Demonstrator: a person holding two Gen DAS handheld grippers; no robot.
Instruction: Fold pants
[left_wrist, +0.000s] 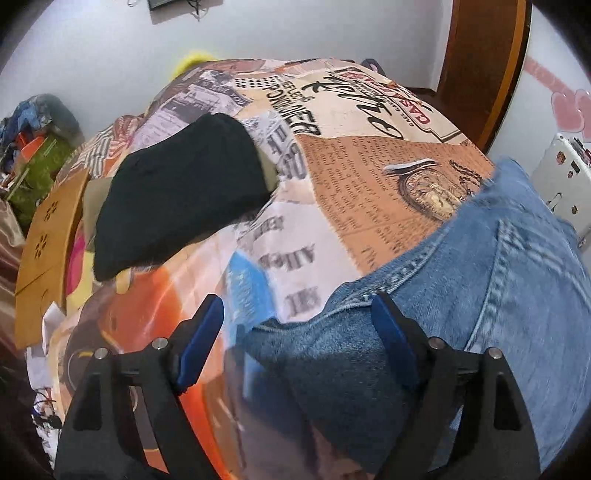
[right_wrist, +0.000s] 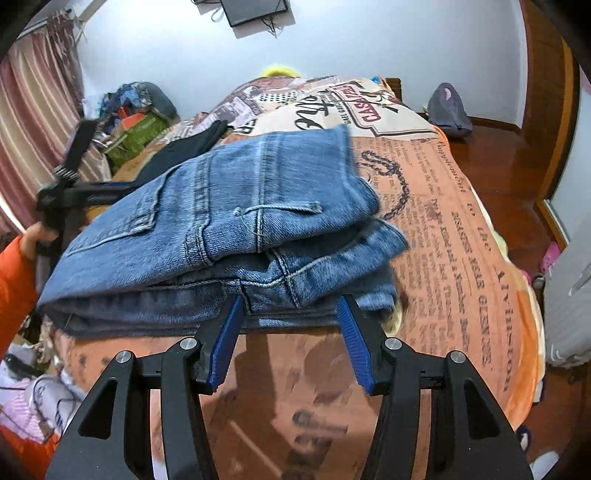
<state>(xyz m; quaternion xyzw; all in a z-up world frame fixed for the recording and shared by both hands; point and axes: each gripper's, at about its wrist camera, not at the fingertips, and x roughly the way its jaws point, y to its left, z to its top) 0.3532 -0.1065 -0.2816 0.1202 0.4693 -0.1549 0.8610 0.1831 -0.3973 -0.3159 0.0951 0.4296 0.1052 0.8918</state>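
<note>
Right wrist view: the blue denim pants are seen folded on the printed bed blanket. Both the right gripper and left gripper are spread wide, nothing held. Folding looks nearly done; the stack may need patting flat.

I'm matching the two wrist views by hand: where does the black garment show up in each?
Left wrist: the black garment lies left of centre on the printed blanket, beyond the left gripper.
Right wrist: only a strip of it shows, upper left, behind the folded jeans.
Shared landmark: the red CASA sign printed on the blanket, at its far end in both.
</note>
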